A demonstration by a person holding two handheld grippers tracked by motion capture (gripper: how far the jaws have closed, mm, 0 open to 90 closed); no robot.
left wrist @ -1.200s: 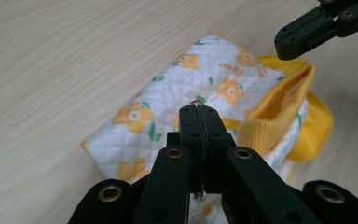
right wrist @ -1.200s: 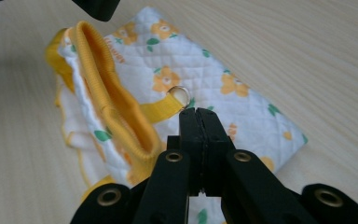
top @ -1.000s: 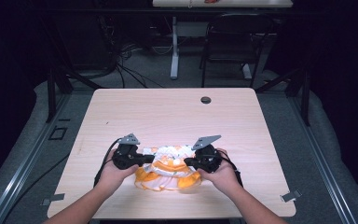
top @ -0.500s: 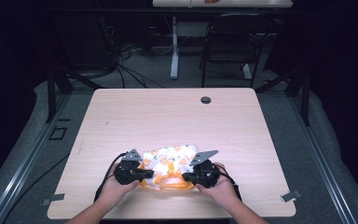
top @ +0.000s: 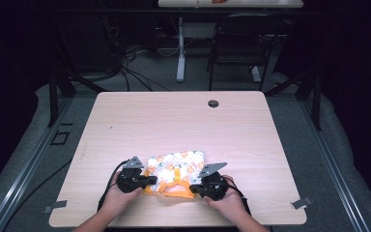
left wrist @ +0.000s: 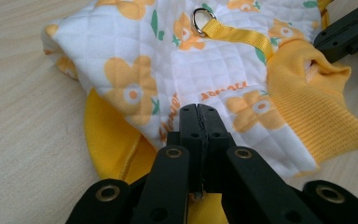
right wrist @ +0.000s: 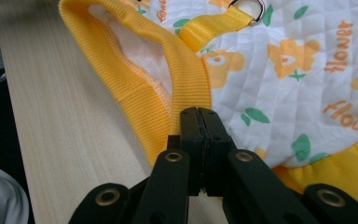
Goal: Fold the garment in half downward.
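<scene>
A small quilted white garment [top: 176,166] with orange flowers, yellow ribbed trim and a yellow strap with a metal ring [left wrist: 200,21] lies on the wooden table [top: 174,121] near its front edge. My left gripper [top: 147,181] is shut on the garment's [left wrist: 168,70] left edge, where white quilting meets the yellow hem. My right gripper [top: 195,189] is shut on the yellow ribbed band [right wrist: 168,88] at the garment's right side. In the left gripper view the right gripper's black jaws [left wrist: 349,32] sit at the cloth's far corner.
A round cable hole [top: 213,103] sits near the table's far edge. Behind the table stand a dark chair [top: 236,43] and a desk leg [top: 180,48], with cables on the floor. Metal rails run along both sides of the table.
Both hands have come down and toward the table's front edge with the garment. It was bunched up between the grippers and now lies spread flat on the wood.
</scene>
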